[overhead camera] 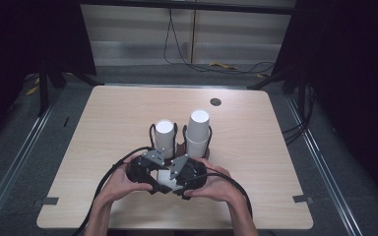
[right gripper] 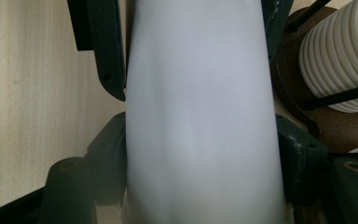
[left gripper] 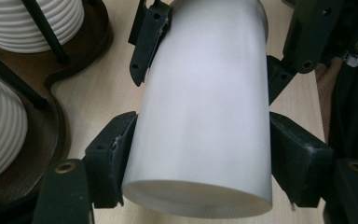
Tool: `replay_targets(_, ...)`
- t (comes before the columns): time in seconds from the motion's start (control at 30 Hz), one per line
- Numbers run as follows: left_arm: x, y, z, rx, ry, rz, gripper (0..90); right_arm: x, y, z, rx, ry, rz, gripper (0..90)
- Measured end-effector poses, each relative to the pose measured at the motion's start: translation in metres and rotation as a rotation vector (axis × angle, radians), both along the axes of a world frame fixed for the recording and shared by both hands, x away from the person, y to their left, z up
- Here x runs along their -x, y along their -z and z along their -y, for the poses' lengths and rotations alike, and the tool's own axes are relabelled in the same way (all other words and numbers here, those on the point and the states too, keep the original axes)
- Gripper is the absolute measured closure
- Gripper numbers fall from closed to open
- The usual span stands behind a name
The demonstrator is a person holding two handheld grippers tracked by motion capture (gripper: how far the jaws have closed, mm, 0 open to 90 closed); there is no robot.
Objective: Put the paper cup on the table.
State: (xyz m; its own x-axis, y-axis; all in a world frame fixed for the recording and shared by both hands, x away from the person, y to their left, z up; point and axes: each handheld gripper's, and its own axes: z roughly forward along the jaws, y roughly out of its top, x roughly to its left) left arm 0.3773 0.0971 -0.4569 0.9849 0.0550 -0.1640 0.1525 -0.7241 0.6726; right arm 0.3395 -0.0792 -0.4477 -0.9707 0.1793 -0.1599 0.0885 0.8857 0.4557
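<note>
A smooth white cup (overhead camera: 164, 178) lies on its side low over the table near its front edge, held from both sides. My left gripper (overhead camera: 153, 178) is shut on it; in the left gripper view its jaws press the cup (left gripper: 200, 107) near the wide end. My right gripper (overhead camera: 176, 178) is shut on the same cup (right gripper: 200, 116), coming from the opposite side. Just behind them a brown cup holder (overhead camera: 180, 146) with black wire posts carries a left stack (overhead camera: 165, 135) and a taller right stack (overhead camera: 198, 130) of white cups.
The ribbed cup stacks (left gripper: 32, 23) and the holder base (left gripper: 74, 70) sit close to the held cup. A dark round grommet (overhead camera: 215, 102) is set in the table's far side. Cables (overhead camera: 216, 66) lie on the floor beyond the table.
</note>
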Motion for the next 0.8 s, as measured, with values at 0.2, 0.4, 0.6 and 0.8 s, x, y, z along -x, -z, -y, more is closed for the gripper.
replay_targets(0.2,0.0,0.003,0.001,0.01,-0.008,-0.008,29.9,-0.001,0.001,0.001,0.003,-0.002,-0.002,29.5)
replay_targets(0.4,0.001,-0.001,-0.001,0.004,0.003,0.004,32.8,-0.001,0.004,0.004,-0.019,0.028,-0.007,22.6)
replay_targets(0.6,0.002,-0.003,-0.004,0.029,-0.015,0.018,33.0,-0.002,0.002,0.01,-0.059,0.065,0.021,15.6)
replay_targets(0.8,0.002,-0.003,-0.008,0.025,-0.021,0.027,33.0,-0.001,0.001,0.017,-0.077,0.088,0.002,15.4)
